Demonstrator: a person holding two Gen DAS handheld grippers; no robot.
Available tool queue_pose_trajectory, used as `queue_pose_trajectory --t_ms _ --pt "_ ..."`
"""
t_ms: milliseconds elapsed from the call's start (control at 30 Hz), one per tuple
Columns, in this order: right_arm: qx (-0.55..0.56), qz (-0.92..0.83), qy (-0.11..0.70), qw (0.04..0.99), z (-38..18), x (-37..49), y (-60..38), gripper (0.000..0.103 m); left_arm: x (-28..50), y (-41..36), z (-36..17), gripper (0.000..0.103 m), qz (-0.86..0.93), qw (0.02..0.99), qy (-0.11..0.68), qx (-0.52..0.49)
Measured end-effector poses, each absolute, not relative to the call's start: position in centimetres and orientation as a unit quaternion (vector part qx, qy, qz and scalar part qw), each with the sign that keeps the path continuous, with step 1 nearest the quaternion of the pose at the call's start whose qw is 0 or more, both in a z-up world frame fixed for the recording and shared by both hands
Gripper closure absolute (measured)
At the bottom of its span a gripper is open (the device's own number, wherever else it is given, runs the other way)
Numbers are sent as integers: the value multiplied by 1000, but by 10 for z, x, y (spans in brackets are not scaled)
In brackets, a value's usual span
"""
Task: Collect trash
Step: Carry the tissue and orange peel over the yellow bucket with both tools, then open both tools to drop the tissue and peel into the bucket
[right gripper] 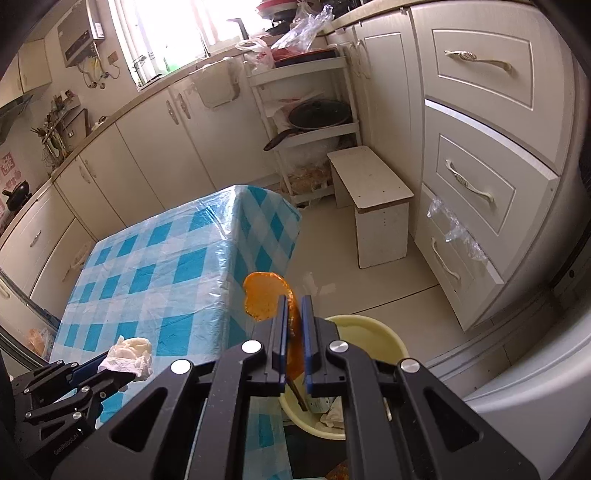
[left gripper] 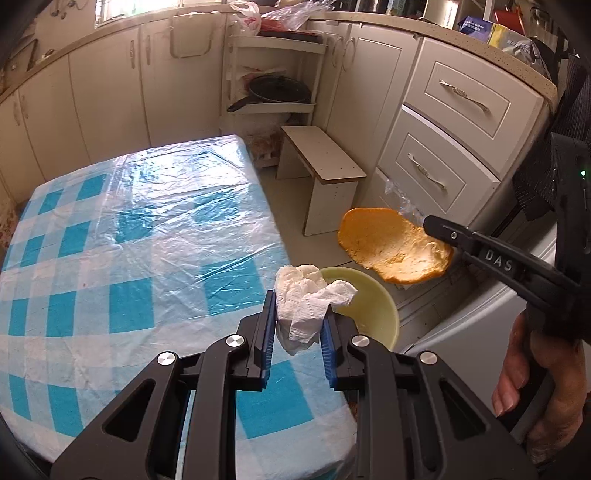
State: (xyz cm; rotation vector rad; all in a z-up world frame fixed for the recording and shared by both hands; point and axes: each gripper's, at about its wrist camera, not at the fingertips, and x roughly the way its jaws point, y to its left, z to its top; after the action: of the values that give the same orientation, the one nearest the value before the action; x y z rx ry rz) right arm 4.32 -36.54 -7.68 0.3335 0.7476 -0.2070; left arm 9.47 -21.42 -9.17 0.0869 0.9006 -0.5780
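A crumpled white paper towel (left gripper: 306, 306) sits pinched between my left gripper (left gripper: 297, 325) pads, held over the near corner of the table (left gripper: 110, 240), just beside the pale yellow basin (left gripper: 373, 306). My right gripper (right gripper: 294, 332) clamps an orange peel (right gripper: 264, 295) by its edge, in the air above the basin, which already holds scraps. The table wears a blue-checked cloth under clear plastic. Beyond stand a white stool (left gripper: 321, 162) and cream drawers (left gripper: 443, 129).

Home kitchen: cabinets (right gripper: 155, 147), countertop (left gripper: 461, 33), frying pan (right gripper: 317, 114).
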Motion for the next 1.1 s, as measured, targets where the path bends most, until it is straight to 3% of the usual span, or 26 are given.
queue_pose_trajectory --t_ms 467,533,600,733,867,933,1100 --pt "195 -131 410 882 -110 47 -402 95 116 -294 -126 82 -303 822 482 12" --pt "211 -135 420 872 -117 49 -408 84 120 -307 -136 82 -301 815 495 13" --pt "231 -143 411 870 -116 46 -416 63 125 -323 -149 80 -290 806 516 23" --pt "256 -149 388 873 -108 39 -427 56 130 -338 -166 61 -283 792 540 32" --pt "256 -151 381 876 -103 39 -426 48 126 -337 -163 50 -283 797 533 38" --pt "253 -157 376 878 -98 39 -425 36 124 -331 -159 42 -278 800 530 39" --pt "249 -170 368 880 -86 38 -418 26 112 -301 -130 30 -267 819 506 53"
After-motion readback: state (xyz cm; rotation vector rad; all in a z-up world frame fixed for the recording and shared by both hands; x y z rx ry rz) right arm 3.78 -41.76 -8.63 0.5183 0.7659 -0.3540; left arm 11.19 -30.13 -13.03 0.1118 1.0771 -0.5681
